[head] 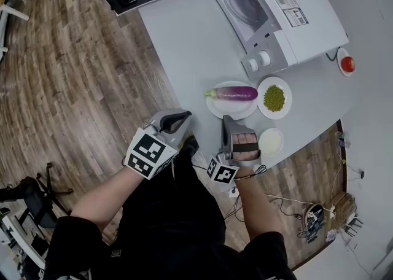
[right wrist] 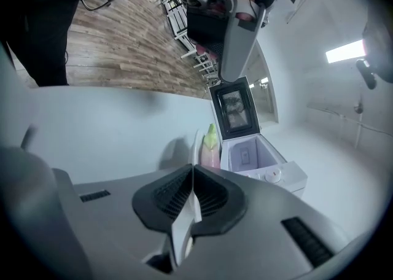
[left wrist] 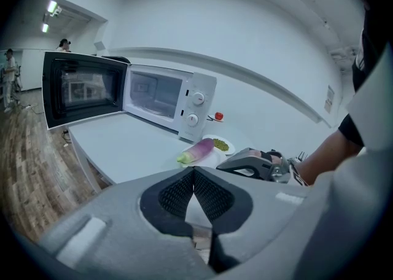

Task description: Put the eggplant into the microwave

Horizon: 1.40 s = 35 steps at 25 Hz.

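On the plate (head: pixel 216 110), the eggplant (head: pixel 233 93) lay ungrasped and the microwave (head: pixel 279 18) stood open. My left gripper (head: pixel 178 117) and right gripper (head: pixel 227 123) were clenched, empty.

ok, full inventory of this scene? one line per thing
microwave: 1, white, far end of the table, door open
table: 1, pale grey, under everything
eggplant: 1, purple with a green stem, lying on the plate
plate: 1, white, in front of the microwave
dish of green food: 1, white dish, right of the plate
small dish: 1, white, near table edge
red fruit: 1, on a small saucer, right of the microwave
floor: brown wood, left of the table
left gripper: grey, jaws shut, empty
right gripper: grey, jaws shut, empty, facing the eggplant
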Each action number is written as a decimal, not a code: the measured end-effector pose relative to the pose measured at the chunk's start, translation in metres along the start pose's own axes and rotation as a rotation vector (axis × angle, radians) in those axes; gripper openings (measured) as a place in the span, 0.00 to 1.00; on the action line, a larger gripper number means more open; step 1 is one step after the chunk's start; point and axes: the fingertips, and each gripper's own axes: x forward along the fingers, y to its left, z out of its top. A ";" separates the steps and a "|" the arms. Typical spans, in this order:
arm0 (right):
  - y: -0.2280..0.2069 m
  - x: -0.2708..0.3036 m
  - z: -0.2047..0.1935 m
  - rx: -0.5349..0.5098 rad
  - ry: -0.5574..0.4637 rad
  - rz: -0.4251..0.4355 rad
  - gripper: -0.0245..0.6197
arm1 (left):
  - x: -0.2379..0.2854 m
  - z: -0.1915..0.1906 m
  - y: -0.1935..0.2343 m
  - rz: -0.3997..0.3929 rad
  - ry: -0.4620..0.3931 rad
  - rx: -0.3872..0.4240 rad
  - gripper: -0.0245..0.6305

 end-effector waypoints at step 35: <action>-0.126 0.003 0.076 -0.042 -0.023 -0.153 0.07 | -0.082 0.089 0.055 0.029 -0.119 0.108 0.05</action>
